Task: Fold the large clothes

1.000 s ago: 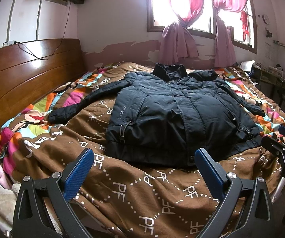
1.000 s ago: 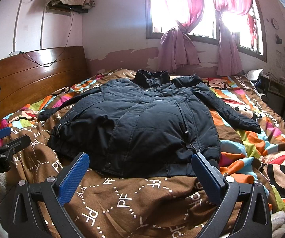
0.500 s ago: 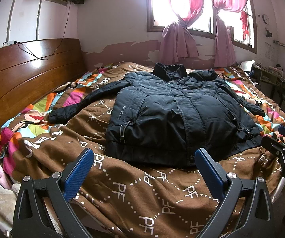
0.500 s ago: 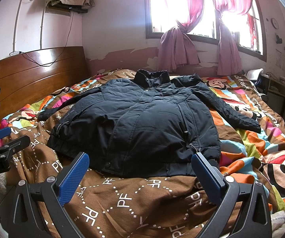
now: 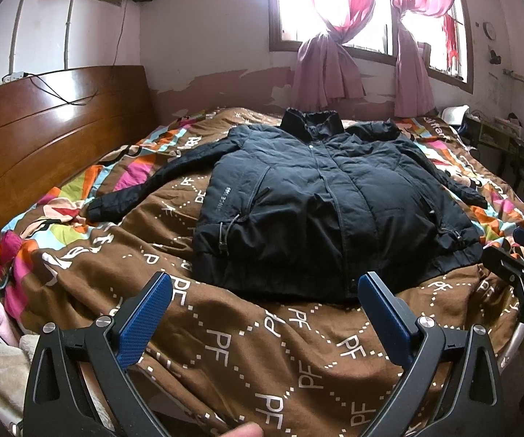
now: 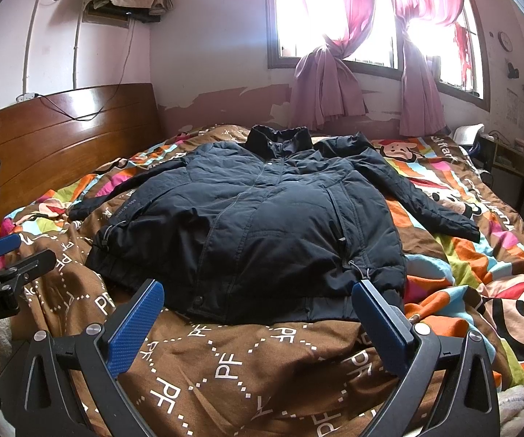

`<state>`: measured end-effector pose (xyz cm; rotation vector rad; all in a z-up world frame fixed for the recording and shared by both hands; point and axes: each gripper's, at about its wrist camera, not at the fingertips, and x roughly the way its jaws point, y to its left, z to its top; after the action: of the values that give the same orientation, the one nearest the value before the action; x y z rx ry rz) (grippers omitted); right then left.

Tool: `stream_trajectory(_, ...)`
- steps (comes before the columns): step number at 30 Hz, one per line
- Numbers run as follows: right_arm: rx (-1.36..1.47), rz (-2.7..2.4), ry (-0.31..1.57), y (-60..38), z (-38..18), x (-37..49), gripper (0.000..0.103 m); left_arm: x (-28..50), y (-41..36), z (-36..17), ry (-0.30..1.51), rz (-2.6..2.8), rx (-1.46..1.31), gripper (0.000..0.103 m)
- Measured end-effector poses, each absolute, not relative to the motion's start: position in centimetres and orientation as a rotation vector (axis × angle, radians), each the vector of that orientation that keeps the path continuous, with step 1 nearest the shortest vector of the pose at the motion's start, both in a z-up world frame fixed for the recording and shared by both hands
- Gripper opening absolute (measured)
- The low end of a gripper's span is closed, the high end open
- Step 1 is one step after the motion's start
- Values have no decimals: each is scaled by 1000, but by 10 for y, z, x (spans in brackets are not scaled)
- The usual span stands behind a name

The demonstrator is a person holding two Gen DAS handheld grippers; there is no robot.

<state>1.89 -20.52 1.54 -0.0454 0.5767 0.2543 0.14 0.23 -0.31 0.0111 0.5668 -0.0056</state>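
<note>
Fingers (image 5: 145, 322) of the left gripper (image 5: 262, 313) and right gripper (image 6: 258, 318) are spread wide, empty. Beyond, the puffy black padded jacket (image 6: 262, 225) lies flat on the brown patterned bedspread (image 6: 225, 360), sleeves outstretched: folding unstarted.

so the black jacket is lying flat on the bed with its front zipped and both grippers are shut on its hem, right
Not quite. Both wrist views show the left gripper and right gripper open, short of the hem and holding nothing. The black jacket does lie flat, front closed, on the bed.
</note>
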Motion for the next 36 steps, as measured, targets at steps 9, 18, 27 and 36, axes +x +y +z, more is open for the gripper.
stream_trajectory(9,-39,245,593,-205,19,22,103,12,5,-4,638,-34,-10,100)
stream_trajectory(18,-77,130,584,-210,69,34,103,37,6,46,612,-58,25,100)
stream_trajectory(27,-115,12,544,-225,133,46,103,50,-10,111,522,-92,148,100)
stream_trajectory(36,-176,18,596,-240,194,63,103,72,-23,179,554,-129,93,100)
